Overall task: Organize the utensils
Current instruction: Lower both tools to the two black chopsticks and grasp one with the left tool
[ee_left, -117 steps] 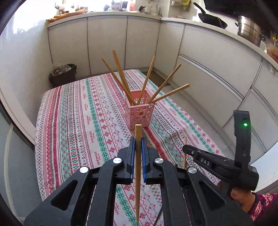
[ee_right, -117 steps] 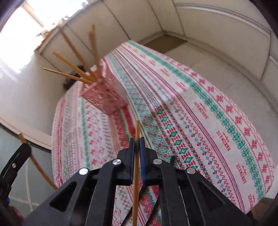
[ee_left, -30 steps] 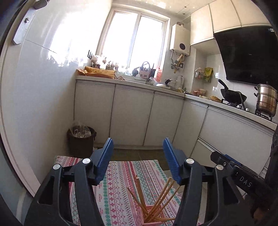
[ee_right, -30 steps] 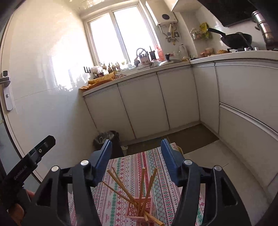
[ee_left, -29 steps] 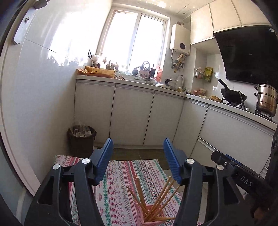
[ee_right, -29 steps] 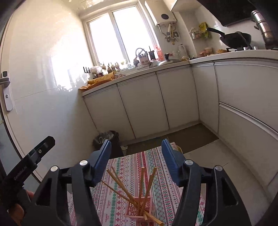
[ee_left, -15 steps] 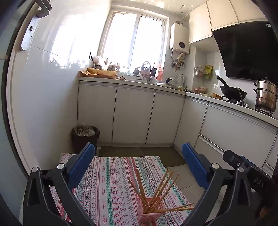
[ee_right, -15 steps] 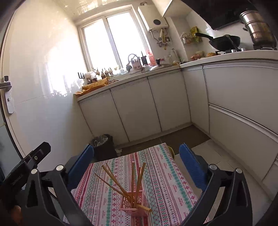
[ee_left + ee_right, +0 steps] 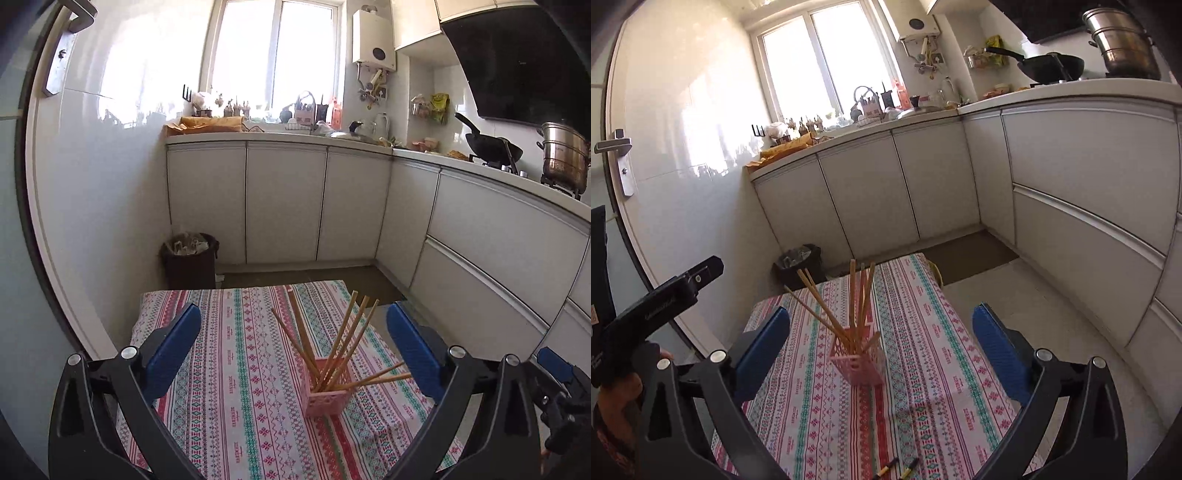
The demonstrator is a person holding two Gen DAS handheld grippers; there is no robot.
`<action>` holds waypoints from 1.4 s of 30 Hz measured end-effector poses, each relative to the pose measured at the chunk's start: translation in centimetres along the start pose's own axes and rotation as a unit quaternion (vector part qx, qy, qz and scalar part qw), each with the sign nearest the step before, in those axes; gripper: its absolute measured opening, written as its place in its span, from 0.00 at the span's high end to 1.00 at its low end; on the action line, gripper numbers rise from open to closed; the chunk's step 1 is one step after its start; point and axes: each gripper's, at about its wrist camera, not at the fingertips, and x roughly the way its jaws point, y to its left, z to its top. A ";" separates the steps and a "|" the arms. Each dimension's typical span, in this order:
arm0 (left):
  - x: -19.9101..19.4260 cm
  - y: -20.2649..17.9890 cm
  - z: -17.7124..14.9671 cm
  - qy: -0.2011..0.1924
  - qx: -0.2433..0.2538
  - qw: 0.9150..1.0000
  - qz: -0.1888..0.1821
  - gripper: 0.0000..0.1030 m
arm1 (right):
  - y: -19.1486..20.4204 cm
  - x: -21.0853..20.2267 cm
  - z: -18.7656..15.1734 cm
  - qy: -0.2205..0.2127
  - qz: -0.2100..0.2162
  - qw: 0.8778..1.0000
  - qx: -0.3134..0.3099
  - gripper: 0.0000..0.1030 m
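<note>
A pink perforated holder [image 9: 327, 400] [image 9: 857, 363] stands on the patterned tablecloth [image 9: 236, 369] [image 9: 923, 369] with several wooden chopsticks [image 9: 334, 347] [image 9: 851, 306] fanned out of it. My left gripper [image 9: 293, 350] is wide open and empty, raised above the table in front of the holder. My right gripper [image 9: 881, 350] is also wide open with nothing between its blue pads. Two dark-tipped utensils [image 9: 899, 466] lie on the cloth at the near edge in the right wrist view. The other hand-held gripper shows at each view's edge.
White kitchen cabinets [image 9: 284, 199] wrap around the far and right sides. A dark waste bin [image 9: 190, 260] stands by the wall past the table. A wok [image 9: 491, 146] and steel pot [image 9: 563, 160] sit on the counter. Bare floor [image 9: 1052, 332] lies right of the table.
Both grippers' jaws have spread from partly open to fully wide. Both views have dropped and pulled back, so more of the table and holder shows.
</note>
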 end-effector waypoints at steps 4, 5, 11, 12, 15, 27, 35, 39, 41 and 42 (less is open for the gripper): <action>0.5 -0.4 -1.9 0.035 0.006 0.999 0.002 0.07 | -0.8 -1.2 -3.2 0.027 -0.018 0.999 0.005 0.06; 0.7 -0.5 -2.4 0.045 0.008 0.999 0.002 0.07 | -1.1 -1.4 -4.0 0.034 -0.022 0.999 0.007 0.06; 2.3 -1.2 -6.0 0.115 0.024 0.993 -0.002 0.07 | -3.0 -1.0 -7.8 0.104 -0.041 0.993 0.042 0.06; 2.6 -1.2 -6.8 0.129 0.022 0.991 -0.008 0.07 | -3.5 -0.9 -8.3 0.115 -0.040 0.991 0.053 0.06; 3.9 -1.5 -9.1 0.173 0.019 0.984 -0.027 0.07 | -4.9 -0.8 -9.6 0.143 -0.049 0.985 0.086 0.06; 8.1 -7.1 -17.0 0.366 0.155 0.911 -0.111 0.12 | -8.3 0.5 -12.7 0.216 -0.087 0.966 0.113 0.06; 11.0 -7.4 -20.1 0.450 0.149 0.870 -0.134 0.39 | -9.3 0.9 -13.1 0.245 -0.097 0.956 0.126 0.06; 12.1 -7.6 -21.6 0.485 0.148 0.852 -0.135 0.41 | -10.0 1.2 -13.8 0.265 -0.103 0.950 0.128 0.06; 12.4 -7.9 -22.1 0.495 0.154 0.845 -0.131 0.41 | -10.4 1.3 -14.2 0.274 -0.106 0.947 0.129 0.06; 12.5 -7.9 -22.3 0.497 0.155 0.843 -0.131 0.41 | -10.6 1.3 -14.3 0.279 -0.106 0.946 0.130 0.06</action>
